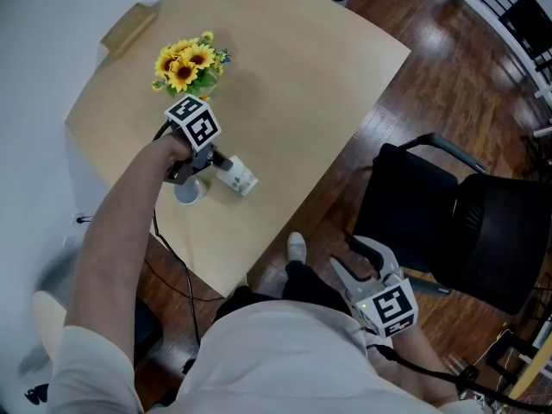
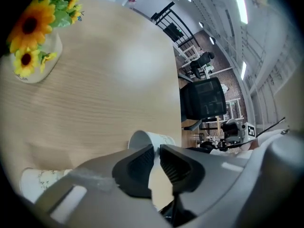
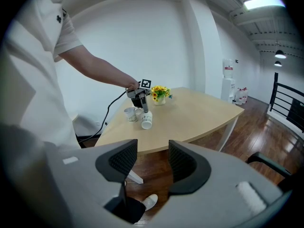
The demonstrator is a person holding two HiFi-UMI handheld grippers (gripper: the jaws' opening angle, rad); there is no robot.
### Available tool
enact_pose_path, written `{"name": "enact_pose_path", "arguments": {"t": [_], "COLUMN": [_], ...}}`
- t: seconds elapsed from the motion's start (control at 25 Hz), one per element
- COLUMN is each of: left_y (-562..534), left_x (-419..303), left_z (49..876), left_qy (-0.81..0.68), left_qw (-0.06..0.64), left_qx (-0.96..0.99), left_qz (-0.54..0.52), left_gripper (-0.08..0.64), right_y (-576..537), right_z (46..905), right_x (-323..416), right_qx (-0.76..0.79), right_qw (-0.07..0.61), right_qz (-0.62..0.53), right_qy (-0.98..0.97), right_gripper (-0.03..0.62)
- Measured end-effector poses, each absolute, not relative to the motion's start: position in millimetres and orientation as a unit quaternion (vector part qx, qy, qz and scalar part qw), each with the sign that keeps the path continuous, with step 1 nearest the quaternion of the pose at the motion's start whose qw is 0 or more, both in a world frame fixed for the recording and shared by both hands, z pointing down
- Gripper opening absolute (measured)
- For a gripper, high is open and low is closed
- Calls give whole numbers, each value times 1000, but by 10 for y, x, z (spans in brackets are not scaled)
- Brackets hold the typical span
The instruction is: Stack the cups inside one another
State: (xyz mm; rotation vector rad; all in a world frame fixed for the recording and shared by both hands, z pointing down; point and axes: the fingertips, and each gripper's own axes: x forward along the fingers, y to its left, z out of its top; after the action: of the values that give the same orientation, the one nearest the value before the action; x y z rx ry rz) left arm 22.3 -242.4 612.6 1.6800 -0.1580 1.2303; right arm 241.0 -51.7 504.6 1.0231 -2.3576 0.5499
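A white printed paper cup [image 1: 238, 178] lies on its side on the pale wooden table [image 1: 302, 76]. My left gripper [image 1: 218, 163] reaches down onto it. In the left gripper view the left gripper [image 2: 156, 161] has its pads pinched on the wall of the lying cup [image 2: 149, 139] at its rim. A second cup [image 1: 190, 191] stands upright just beside it, and shows as the second cup [image 2: 42, 180] at the lower left. My right gripper [image 1: 359, 263] hangs off the table near my lap, open and empty. From there the right gripper [image 3: 153, 163] looks across at the cups [image 3: 145, 122].
A vase of sunflowers [image 1: 186, 64] stands behind the cups. A wooden block [image 1: 128, 28] lies at the far left corner. A black office chair [image 1: 448, 222] stands right of the table on dark wood floor. A black cable [image 1: 172, 261] trails down from my left arm.
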Motion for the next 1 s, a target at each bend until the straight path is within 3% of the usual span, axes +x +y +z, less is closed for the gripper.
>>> {"name": "enact_pose_path", "arguments": {"t": [0.28,0.56,1.0], "left_y": [-2496,-2493,-2004], "left_x": [327,232,-526], "left_z": [5868,5423,4663], "left_qy": [-70,-89,-116], "left_qw": [463,369,188], "left_qx": [743,793,819], "left_qz": [478,476,529], "left_gripper": [19,12,12], "right_y": [-553,-623,-592], "right_z": [5014,4886,4618], "right_x": [2338,2031,1309], "right_qx": [374,359,348], "right_qw": [253,247,240], "right_qz": [191,162,110], "right_qy": [-872,-886,-899], "right_gripper": [210,210,210]}}
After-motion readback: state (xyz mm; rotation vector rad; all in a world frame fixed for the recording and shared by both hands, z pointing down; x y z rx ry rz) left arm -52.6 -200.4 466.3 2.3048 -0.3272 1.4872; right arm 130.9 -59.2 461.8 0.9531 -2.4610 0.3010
